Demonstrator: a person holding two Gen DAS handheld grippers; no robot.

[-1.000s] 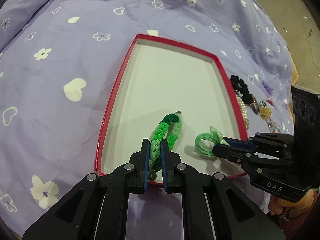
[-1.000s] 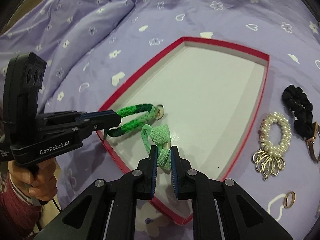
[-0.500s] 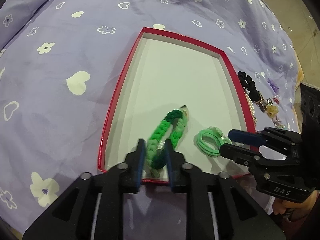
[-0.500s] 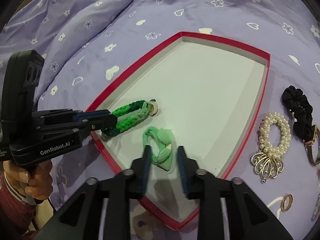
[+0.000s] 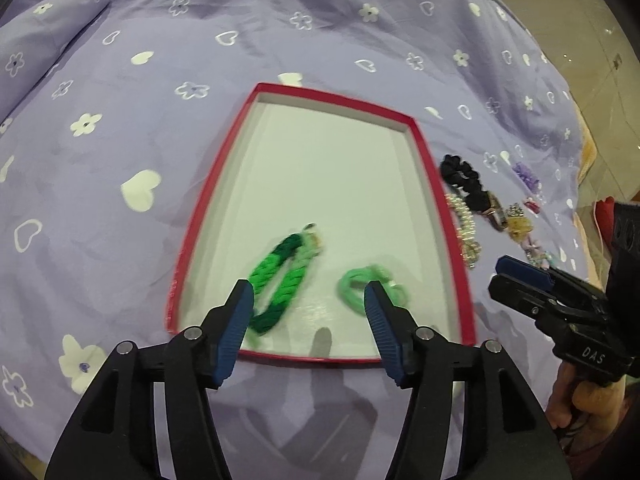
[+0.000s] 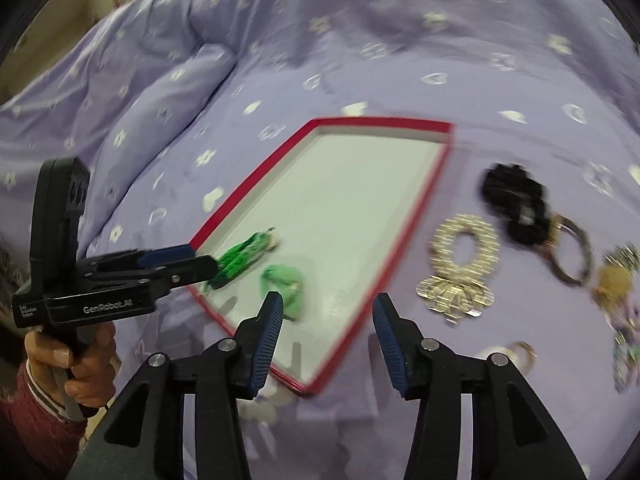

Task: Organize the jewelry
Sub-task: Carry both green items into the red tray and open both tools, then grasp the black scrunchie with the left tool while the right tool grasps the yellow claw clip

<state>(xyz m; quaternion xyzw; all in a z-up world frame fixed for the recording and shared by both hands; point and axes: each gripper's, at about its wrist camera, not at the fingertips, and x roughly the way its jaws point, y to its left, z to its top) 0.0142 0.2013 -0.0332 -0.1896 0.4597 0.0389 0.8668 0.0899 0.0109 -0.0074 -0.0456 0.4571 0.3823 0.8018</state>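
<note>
Two green pieces are lying inside the shallow red-rimmed box with the pale matte floor [image 5: 424,168], near its closest edge: a braided cord bracelet shading from dark to bright green [image 5: 282,276] on the left and a smaller mint-green fabric loop [image 5: 360,286] just beside it on the right. Neither is being held. The left gripper [image 5: 308,312] is hanging above them with its blue ribbed pads spread wide, and the right gripper [image 6: 328,326] is likewise gaping, empty, over the box's near right corner.

The step in hand looks like moving on to the next piece. The remaining items are sitting on the lilac bedspread printed with white hearts and flowers [image 6: 360,32], to the right of the box: a ring of pearl beads with a fan-shaped gold charm [image 6: 464,264], a black ruffled scrunchie [image 6: 512,196], thin metal rings and some smaller trinkets too blurred to name.

To do it well, the right gripper should probably be coming down over one side of the pearl ring, pinching across the bead strand, not the charm, since beads are hard and rounded and could be slipping out of a shallow grip. The bedspread is soft, so pressing in slightly should be helping the pads get underneath. Lifting slowly matters, because the charm may be swinging or snagging the scrunchie lying near it.
</note>
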